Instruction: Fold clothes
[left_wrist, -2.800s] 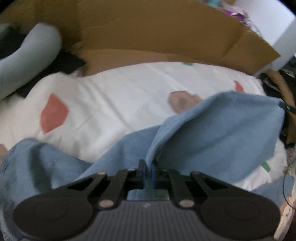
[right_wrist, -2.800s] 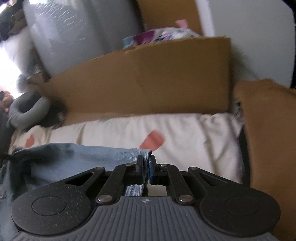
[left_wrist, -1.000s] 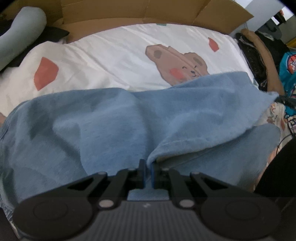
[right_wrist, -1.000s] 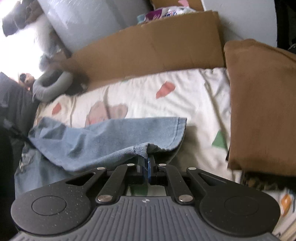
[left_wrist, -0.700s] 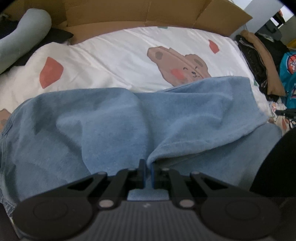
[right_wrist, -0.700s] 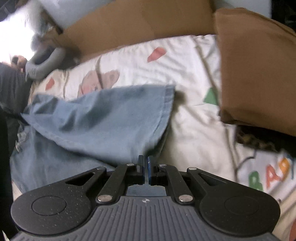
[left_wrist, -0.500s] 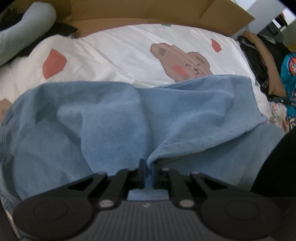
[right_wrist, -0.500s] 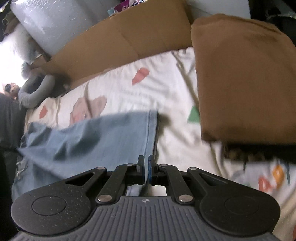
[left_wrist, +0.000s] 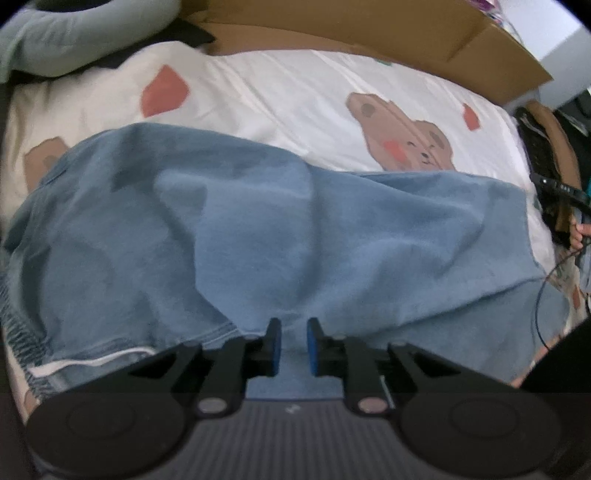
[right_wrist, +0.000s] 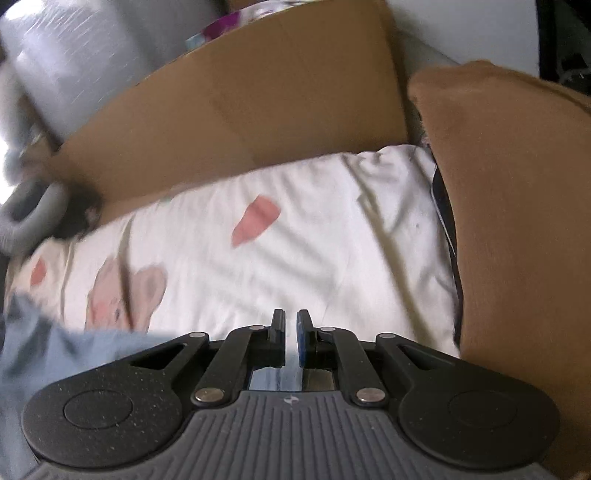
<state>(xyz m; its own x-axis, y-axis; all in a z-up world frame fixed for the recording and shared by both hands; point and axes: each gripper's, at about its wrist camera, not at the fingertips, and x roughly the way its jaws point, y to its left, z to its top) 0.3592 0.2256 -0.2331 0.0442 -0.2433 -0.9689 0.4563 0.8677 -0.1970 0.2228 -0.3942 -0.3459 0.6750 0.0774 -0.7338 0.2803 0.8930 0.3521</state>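
Observation:
A light blue denim garment lies folded over itself on the white bear-print bed sheet. My left gripper points steeply down at the garment's near edge. Its jaws are opening: the blue pads stand apart, with cloth below the gap but not pinched. In the right wrist view my right gripper hovers over the bare sheet. Its jaws are shut to a thin slit with nothing in them. Only a blurred corner of the denim shows at that view's lower left.
A brown folded garment lies right of the right gripper. A cardboard wall runs along the far side of the bed. A grey neck pillow sits at the far left. A hand and a cable show at the left view's right edge.
The left jaws have parted and let go of the denim fold. The right gripper released the hem and swung away to the right over bare sheet.

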